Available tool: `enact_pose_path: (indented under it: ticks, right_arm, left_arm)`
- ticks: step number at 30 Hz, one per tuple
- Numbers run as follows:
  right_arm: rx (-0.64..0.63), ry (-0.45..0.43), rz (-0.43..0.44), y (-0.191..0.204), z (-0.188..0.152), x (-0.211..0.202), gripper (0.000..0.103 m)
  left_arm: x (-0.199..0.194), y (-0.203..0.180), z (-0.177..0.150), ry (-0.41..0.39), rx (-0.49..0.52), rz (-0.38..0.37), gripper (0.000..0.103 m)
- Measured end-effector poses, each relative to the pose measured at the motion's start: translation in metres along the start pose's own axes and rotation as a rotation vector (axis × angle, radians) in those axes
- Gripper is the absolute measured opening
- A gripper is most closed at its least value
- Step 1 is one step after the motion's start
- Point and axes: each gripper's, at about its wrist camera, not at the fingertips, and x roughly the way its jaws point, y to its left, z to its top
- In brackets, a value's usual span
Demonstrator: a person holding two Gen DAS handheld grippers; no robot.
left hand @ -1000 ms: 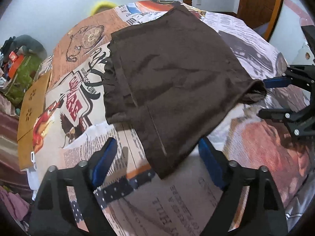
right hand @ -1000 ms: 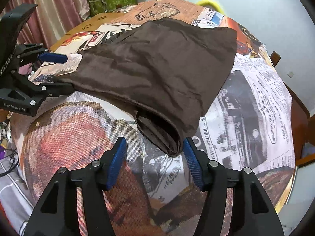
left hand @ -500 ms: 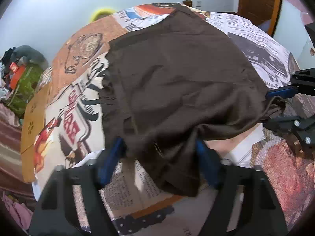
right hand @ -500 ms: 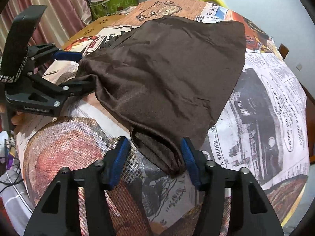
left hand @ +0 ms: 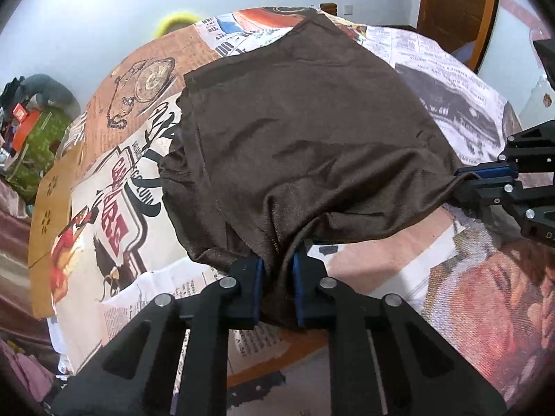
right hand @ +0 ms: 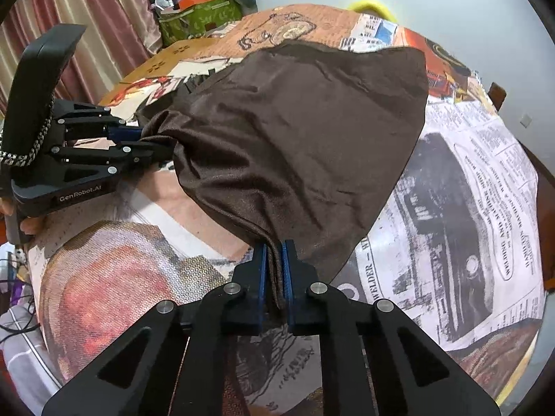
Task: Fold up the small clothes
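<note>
Brown garment [left hand: 305, 145] lies spread over the newspaper-print tablecloth [left hand: 447, 83], its far edge flat on the cloth and its near edge gathered and raised off it. Fabric is dark brown with a slight sheen, hemmed along the side nearest the pocket-watch print [left hand: 149, 79]. Left gripper [left hand: 277, 289] has just been closing its jaws and now pinches one near corner of the garment: a thick bunch of fabric fills the gap between the blue pads, with folds radiating from the grip up into the body of the garment. Right gripper [right hand: 274, 277] has likewise just been closing and pinches the other near corner; its blue pads stand almost together with only a thin rope of fabric between them. Between the two pinched corners the near hem sags in a shallow curve clear of the tablecloth. From the right wrist view the left gripper [right hand: 158, 144] shows side-on at the garment's left corner, its black body marked "GenRobot.AI", with part of a hand [right hand: 24, 223] just visible beneath it. From the left wrist view the right gripper [left hand: 461, 178] shows at the garment's right corner, fabric drawn taut into its tip. Beyond the garment's far edge: a yellow fuzzy object [left hand: 177, 20] against the pale wall, a wooden door [left hand: 454, 0] to the right, a green patterned bag [right hand: 197, 14] and striped curtains [right hand: 83, 3] to the left
</note>
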Motion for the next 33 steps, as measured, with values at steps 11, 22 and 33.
enact_pose_path:
  ticks: [11, 22, 33]
  right_arm:
    - [0.003, -0.106, -0.018, -0.011, 0.020, -0.028, 0.007]
    - [0.003, -0.217, -0.046, -0.028, 0.062, -0.045, 0.007]
    - [-0.005, -0.286, -0.096, -0.059, 0.116, -0.036, 0.006]
  left_arm:
    - [-0.033, 0.010, 0.018, -0.076, -0.033, -0.015, 0.011]
    - [-0.049, 0.031, 0.071, -0.181, -0.055, 0.004, 0.011]
    - [-0.022, 0.074, 0.137, -0.185, -0.156, -0.064, 0.011]
